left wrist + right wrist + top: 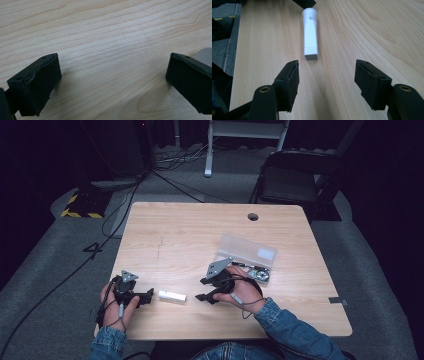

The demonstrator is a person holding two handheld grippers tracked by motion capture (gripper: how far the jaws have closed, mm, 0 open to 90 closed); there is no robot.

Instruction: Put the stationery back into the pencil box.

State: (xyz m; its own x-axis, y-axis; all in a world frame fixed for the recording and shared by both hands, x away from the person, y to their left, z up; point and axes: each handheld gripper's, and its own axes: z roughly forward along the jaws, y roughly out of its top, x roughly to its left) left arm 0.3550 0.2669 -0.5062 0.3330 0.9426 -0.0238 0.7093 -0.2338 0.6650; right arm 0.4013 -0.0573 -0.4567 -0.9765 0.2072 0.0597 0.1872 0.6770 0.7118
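Clear plastic box (pixel 248 251) lies open on the tabletop (pixel 190 230) — small round metal parts sit in its near half, too small to identify. White tube (pixel 172 295) lies flat between the two grippers, long axis running left–right, one end just beside the left gripper (pixel 148 296). Left jaws spread, empty. Right gripper (pixel 202 289) faces the tube's squared end (pixel 311 56) — jaws spread, empty.

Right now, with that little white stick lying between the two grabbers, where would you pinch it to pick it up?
Probably across its long flat sides, near the middle. The white stick lies flat on the table, lengthwise ahead of the right gripper, whose open jaws already stand wider than it. Coming from its squared near end, the jaws could slide along either side. The left gripper sits at its far end.
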